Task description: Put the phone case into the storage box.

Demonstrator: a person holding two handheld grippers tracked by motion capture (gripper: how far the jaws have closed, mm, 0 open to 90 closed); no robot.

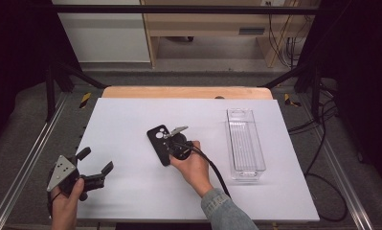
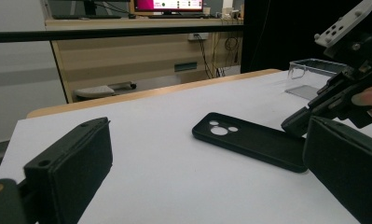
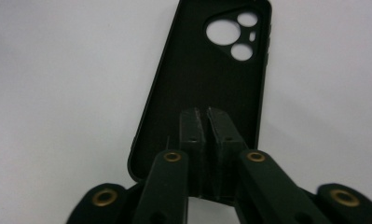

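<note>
Right hand-held gripper (image 3: 203, 122) jaws together over the phone case (image 3: 207, 79); left hand-held gripper (image 1: 96, 164) apart near table edge (image 1: 83, 143)

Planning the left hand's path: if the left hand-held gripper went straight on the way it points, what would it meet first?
Probably the black phone case, lying flat on the white table ahead of the left hand-held gripper; depth is uncertain.

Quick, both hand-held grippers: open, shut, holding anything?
Left hand-held gripper: open, empty, apart from the phone case.
Right hand-held gripper: shut over the phone case; a grip on it cannot be told.
</note>
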